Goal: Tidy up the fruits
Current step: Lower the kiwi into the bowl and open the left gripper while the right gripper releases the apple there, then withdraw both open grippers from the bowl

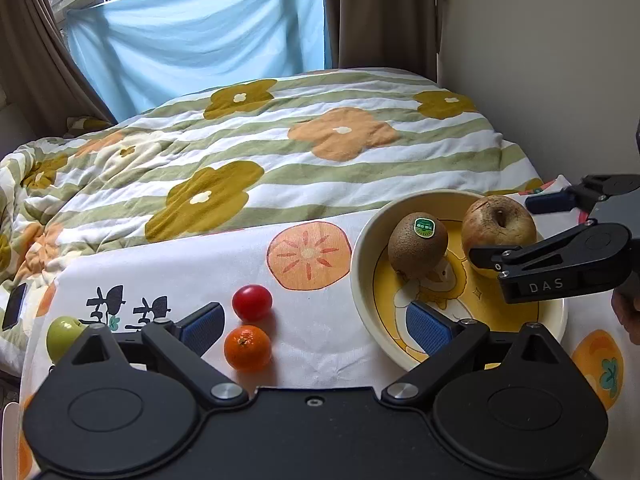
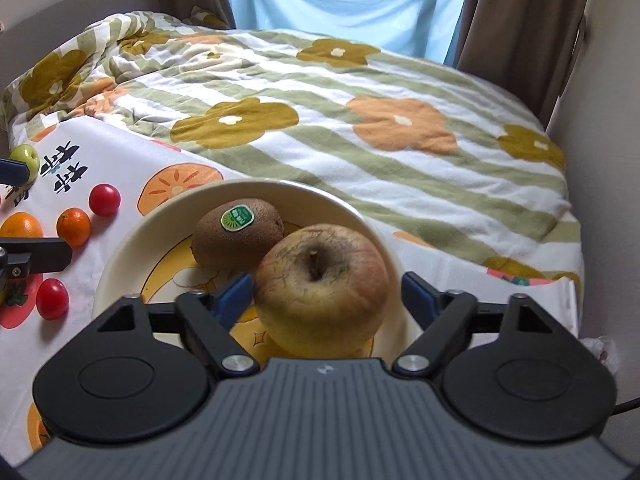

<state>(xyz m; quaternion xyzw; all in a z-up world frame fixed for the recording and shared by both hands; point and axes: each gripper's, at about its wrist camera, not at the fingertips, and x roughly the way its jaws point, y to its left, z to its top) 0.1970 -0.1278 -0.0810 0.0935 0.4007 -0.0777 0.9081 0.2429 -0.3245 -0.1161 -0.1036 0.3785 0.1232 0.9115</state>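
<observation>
A cream bowl point(image 1: 360, 248) point(image 2: 120, 256) stands on a fruit-print cloth and holds a brown kiwi point(image 1: 418, 246) point(image 2: 238, 236) and a wrinkled apple point(image 1: 498, 220) point(image 2: 322, 288). My right gripper point(image 2: 326, 294) point(image 1: 504, 228) is open around the apple, which rests in the bowl with a small gap to each pad. My left gripper point(image 1: 316, 320) is open low over the cloth, its right finger over the bowl's rim. A red tomato point(image 1: 252, 302) point(image 2: 105, 199) and a mandarin point(image 1: 247, 348) point(image 2: 74, 226) lie just inside its left finger. A small green apple point(image 1: 62, 336) point(image 2: 26, 158) lies further left.
A second tomato point(image 2: 52, 298) and another orange fruit point(image 2: 22, 226) lie on the cloth left of the bowl. Behind is a bed with a flowered quilt point(image 1: 280, 152); a phone point(image 1: 14, 306) lies at its left edge. A wall point(image 1: 540, 60) stands close on the right.
</observation>
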